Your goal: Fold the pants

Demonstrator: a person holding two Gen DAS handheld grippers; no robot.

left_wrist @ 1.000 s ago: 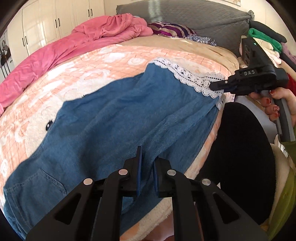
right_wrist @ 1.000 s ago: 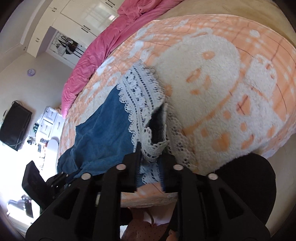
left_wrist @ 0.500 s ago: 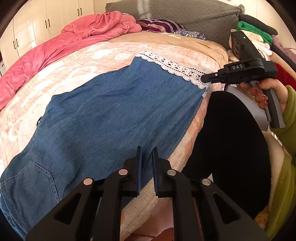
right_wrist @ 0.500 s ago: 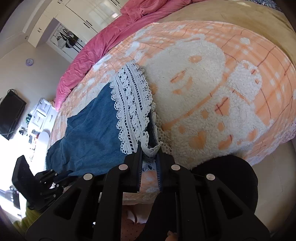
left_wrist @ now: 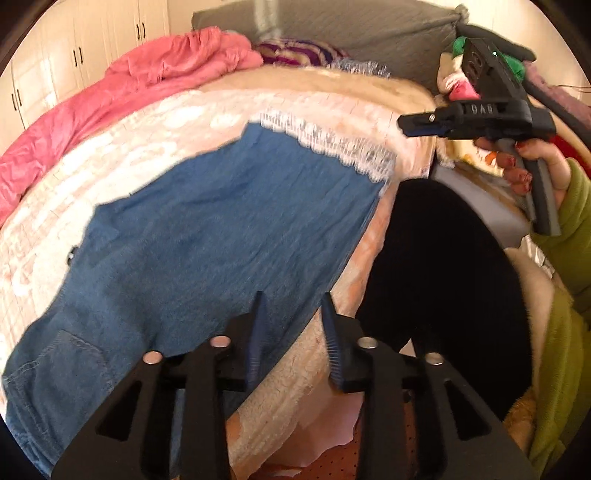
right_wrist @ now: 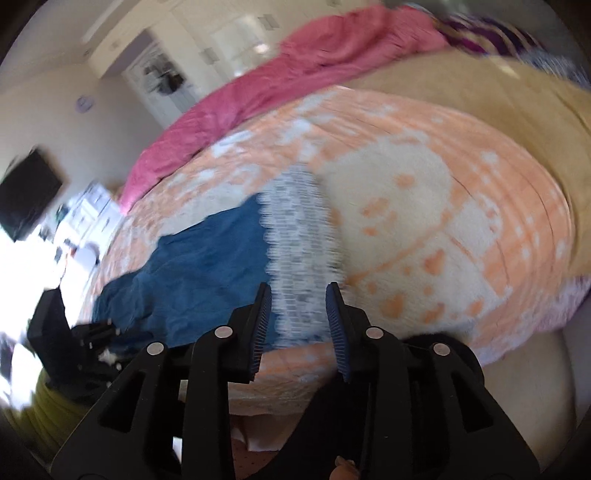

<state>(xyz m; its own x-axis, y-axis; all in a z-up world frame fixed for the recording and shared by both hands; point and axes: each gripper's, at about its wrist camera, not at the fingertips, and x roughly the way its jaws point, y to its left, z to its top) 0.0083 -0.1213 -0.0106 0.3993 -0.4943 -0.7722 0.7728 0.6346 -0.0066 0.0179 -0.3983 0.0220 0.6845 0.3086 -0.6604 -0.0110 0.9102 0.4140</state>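
The blue denim pants (left_wrist: 207,236) lie flat across the bed, with a white lace hem (left_wrist: 332,147) at the far right end and a pocket at the near left. They also show in the right wrist view (right_wrist: 207,266), with the lace hem (right_wrist: 299,236) nearest that gripper. My left gripper (left_wrist: 291,306) is open and empty, just above the pants' near edge. My right gripper (right_wrist: 298,299) is open and empty, raised off the lace hem; it also shows in the left wrist view (left_wrist: 424,123), held by a hand to the right of the hem.
The pants rest on an orange and white fleece blanket (left_wrist: 110,155) (right_wrist: 443,206). A pink quilt (left_wrist: 122,88) lies along the far left side. Pillows and a grey headboard (left_wrist: 332,33) stand at the back. A black round object (left_wrist: 436,258) sits beside the bed's near edge.
Both grippers have opened and let go of the pants. The right gripper has lifted away from the lace hem. The pants now lie spread flat on the blanket.
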